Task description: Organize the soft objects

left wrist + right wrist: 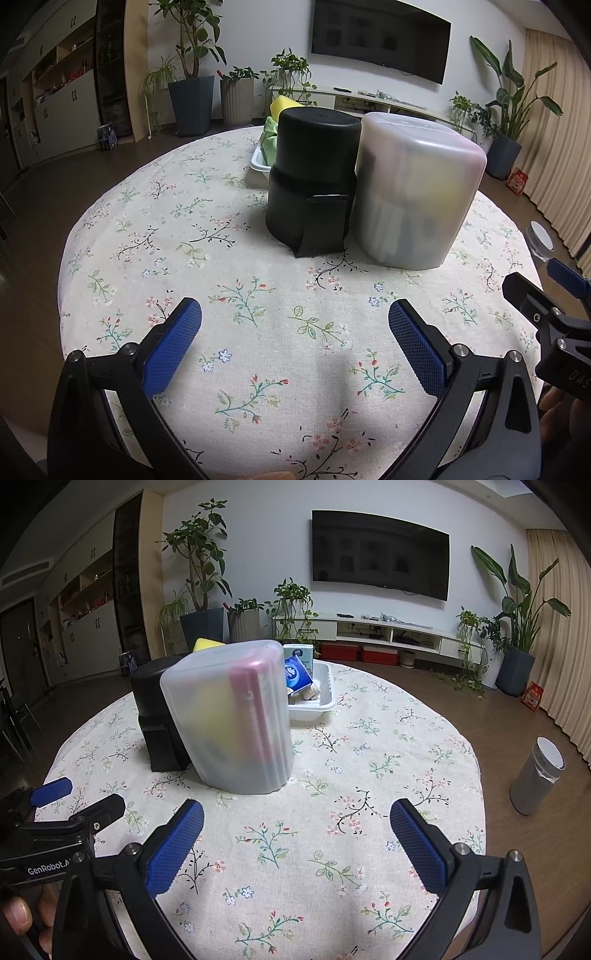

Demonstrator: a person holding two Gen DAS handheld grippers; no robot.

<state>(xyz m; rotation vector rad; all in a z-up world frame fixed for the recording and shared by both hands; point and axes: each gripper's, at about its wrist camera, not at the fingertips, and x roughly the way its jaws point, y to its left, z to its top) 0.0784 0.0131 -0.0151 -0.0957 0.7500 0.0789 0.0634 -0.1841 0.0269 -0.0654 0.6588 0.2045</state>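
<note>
A white tray [325,698] at the table's far side holds a blue tissue pack [297,675], a beige soft item [310,694], a green cloth [271,140] and a yellow sponge [282,105]. A black case [310,184] and a frosted plastic container [413,192] stand side by side in front of the tray, partly hiding it. My left gripper [295,325] is open and empty above the near tablecloth. My right gripper [297,823] is open and empty, to the right of the left one.
The round table has a floral cloth [258,295]. A grey cylindrical bin [535,779] stands on the floor to the right. Potted plants, a TV and a low cabinet line the far wall.
</note>
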